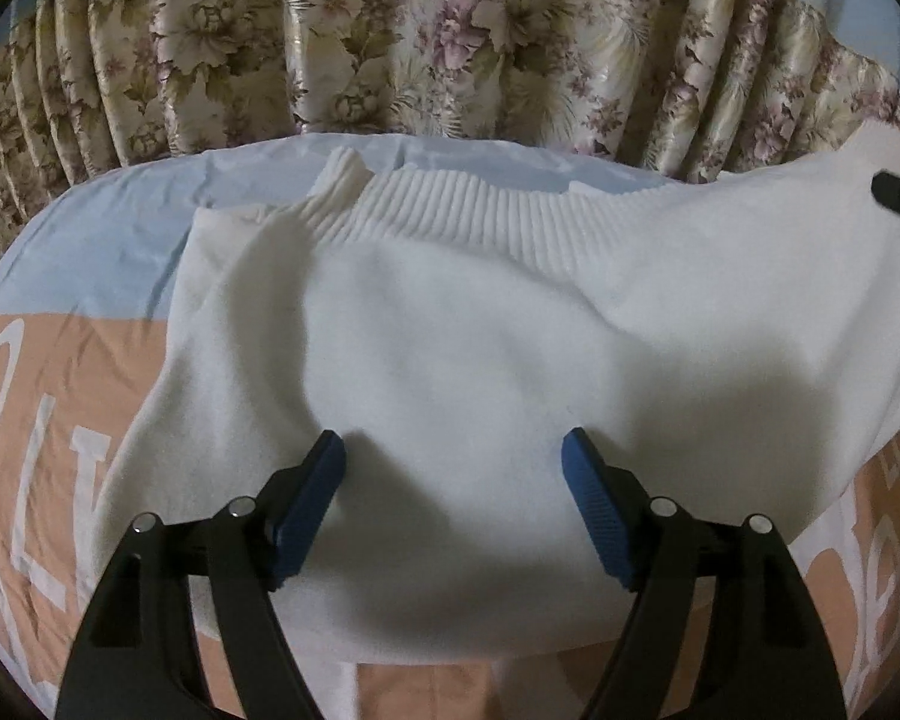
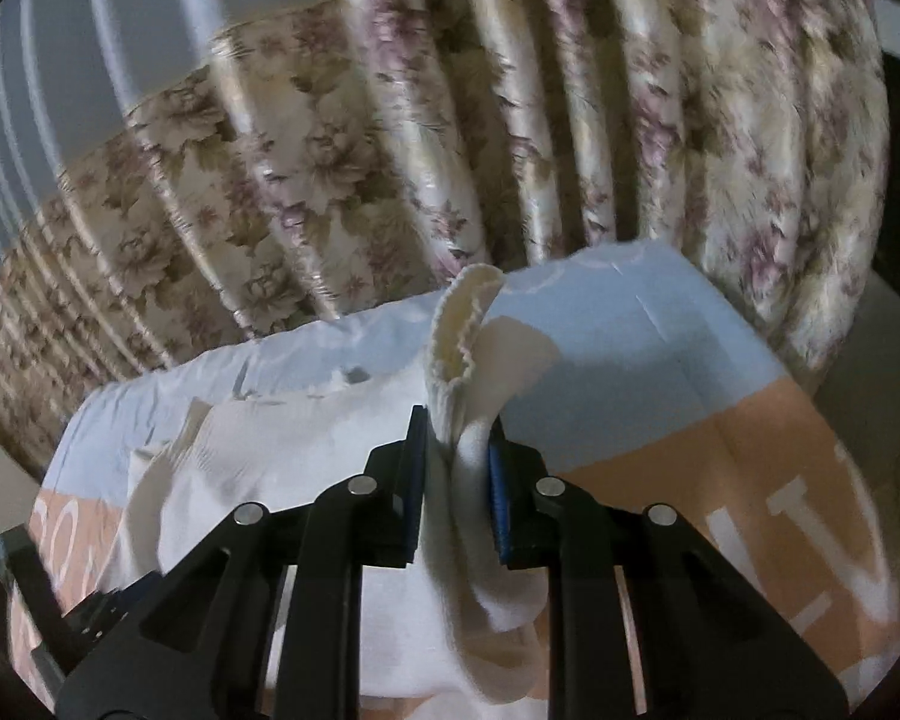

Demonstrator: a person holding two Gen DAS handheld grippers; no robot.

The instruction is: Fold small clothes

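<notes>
Floral satin curtains (image 1: 450,42) in cream, olive and mauve hang in deep pleats behind the work surface, filling the background of both wrist views. Below them a pale-blue and peach printed sheet (image 1: 90,228) with large white lettering covers the surface. On the sheet lies a white knitted sweater (image 1: 480,330), spread broadly, its ribbed band (image 1: 450,210) running along the far edge near the curtains. The right gripper (image 2: 457,462), black with blue pads, is clamped on a bunched sleeve of the sweater, its ribbed cuff (image 2: 456,330) standing up open-mouthed above the fingers and the rest of the fabric trailing down between the arms. The left gripper (image 1: 453,468), of the same build, hovers low over the near part of the sweater with its fingers spread wide apart, nothing between them; its shadow falls on the knit. A dark tip of the right gripper shows at the far right edge of the left wrist view, at the sweater's raised corner.
</notes>
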